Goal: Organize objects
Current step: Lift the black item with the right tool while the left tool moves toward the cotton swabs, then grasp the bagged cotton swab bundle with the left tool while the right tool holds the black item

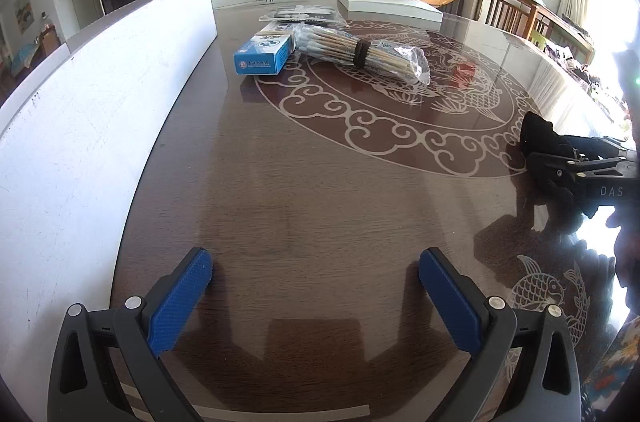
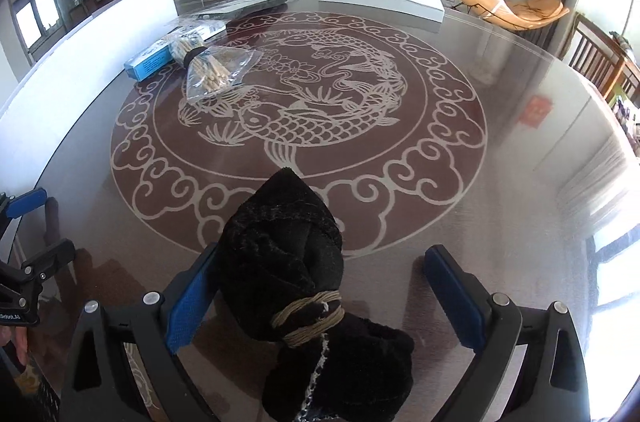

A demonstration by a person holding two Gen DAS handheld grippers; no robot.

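- Left tool (image 1: 316,276) sits low over the tabletop (image 1: 320,190), blue pads spread wide apart, nothing between them.
- Right tool (image 2: 320,274) is spread wide too, and a black fuzzy bundle (image 2: 288,246) lies between its fingers on the glass, tied round with tan twine (image 2: 310,320).
- The bundle rests against the left pad (image 2: 192,302); the right pad (image 2: 454,292) stands clear of it, so there's no clamp on it.
- From the left wrist view, that right tool shows at the far right edge, with the bundle's dark tip poking out ahead of it.
- Further up the tabletop: a clear bag of wooden sticks (image 1: 360,52), banded in the middle, leaning on a blue box (image 1: 262,56).
- Behind those, a flat packet in plastic (image 1: 300,12) and a white flat box (image 1: 388,6).
- A white board (image 1: 100,94) stands upright along the tabletop's left side.
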